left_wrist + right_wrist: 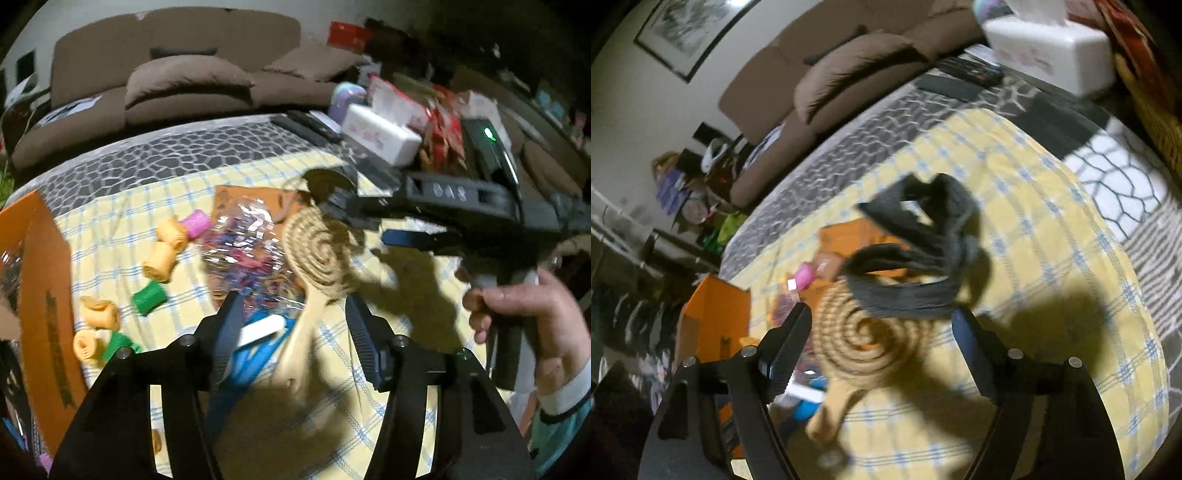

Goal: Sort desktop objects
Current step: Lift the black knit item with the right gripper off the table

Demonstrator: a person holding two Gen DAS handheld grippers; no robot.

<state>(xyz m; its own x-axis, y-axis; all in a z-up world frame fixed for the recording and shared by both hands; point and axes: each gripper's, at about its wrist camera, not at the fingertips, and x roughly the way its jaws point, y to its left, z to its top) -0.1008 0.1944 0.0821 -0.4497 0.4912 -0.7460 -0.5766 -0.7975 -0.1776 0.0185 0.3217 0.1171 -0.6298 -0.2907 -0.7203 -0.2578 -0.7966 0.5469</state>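
Spread wide, the left gripper (291,314) hovers over the woven paddle (317,254) on the yellow checked bench (122,221). Only the right wrist view shows a dark strap (923,266) beyond the paddle, ahead of the equally spread right gripper (881,325). Only the left view shows the paper rolls (159,262) left of the paddle.

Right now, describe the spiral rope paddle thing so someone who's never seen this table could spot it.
Find the yellow checked tablecloth. Near its middle, beside a shiny crinkled bag, lies the rope paddle: a tan coiled-rope disc on a pale wooden handle. Unlike the small orange and green paper rolls nearby, it is flat and spiral-wound.
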